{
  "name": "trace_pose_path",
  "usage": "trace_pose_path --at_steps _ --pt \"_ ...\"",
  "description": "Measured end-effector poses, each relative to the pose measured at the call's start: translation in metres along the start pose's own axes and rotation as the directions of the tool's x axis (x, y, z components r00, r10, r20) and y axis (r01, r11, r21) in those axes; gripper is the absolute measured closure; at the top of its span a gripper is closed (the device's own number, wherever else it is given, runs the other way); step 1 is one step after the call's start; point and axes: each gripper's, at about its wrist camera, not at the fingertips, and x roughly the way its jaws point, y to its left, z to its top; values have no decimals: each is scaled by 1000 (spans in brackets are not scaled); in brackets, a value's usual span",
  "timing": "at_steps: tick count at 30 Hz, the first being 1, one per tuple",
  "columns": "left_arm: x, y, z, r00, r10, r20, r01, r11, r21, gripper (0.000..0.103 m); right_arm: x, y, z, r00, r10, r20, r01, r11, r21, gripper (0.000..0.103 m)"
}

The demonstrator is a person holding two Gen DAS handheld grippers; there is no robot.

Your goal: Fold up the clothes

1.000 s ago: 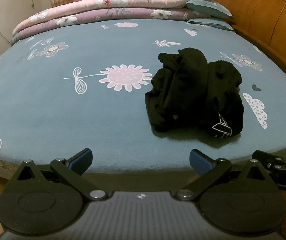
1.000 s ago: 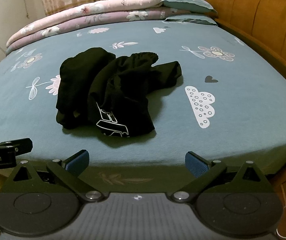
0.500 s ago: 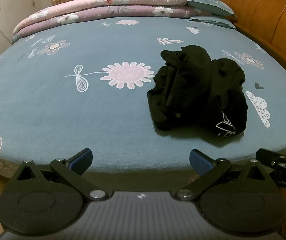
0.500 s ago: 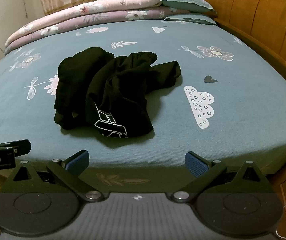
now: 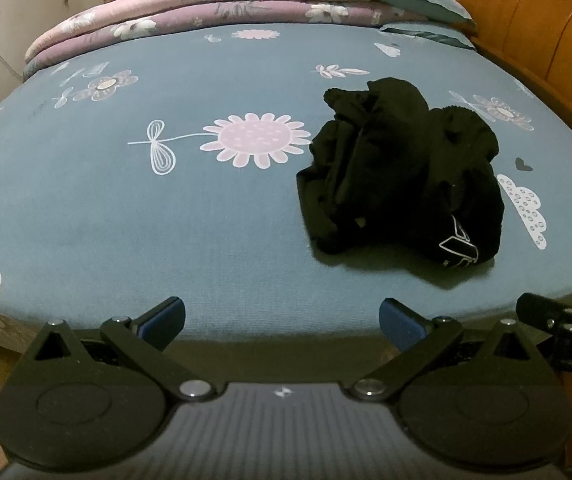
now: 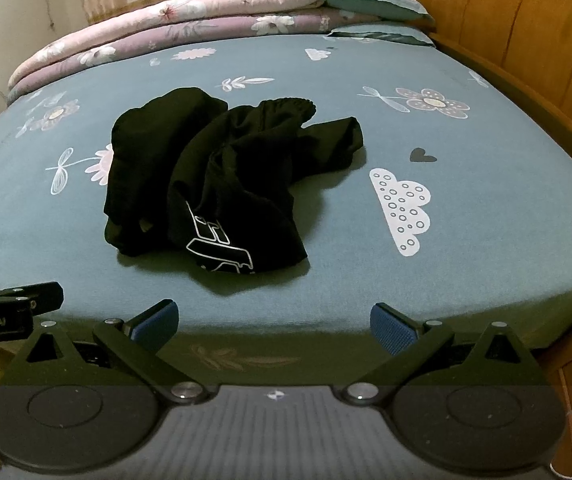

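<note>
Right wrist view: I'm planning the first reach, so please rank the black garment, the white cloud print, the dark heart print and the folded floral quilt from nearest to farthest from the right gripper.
1. Black garment, ahead, slightly left.
2. White cloud print, right; close to call with the garment.
3. Dark heart print, right, beyond the cloud.
4. Folded floral quilt, far end.

Left gripper [image 5: 282, 318] and right gripper [image 6: 274, 322], black linkages, blue ribbed pads [image 6: 390, 326], silver screws
</note>
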Motion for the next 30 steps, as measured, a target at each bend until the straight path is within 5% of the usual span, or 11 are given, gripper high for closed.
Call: trace_pose_path --at_steps 30 --pt "10 -2 4 1000 -6 -27 6 1000 -5 1 9 0 5 1000 -11 -11 11 1000 -12 0"
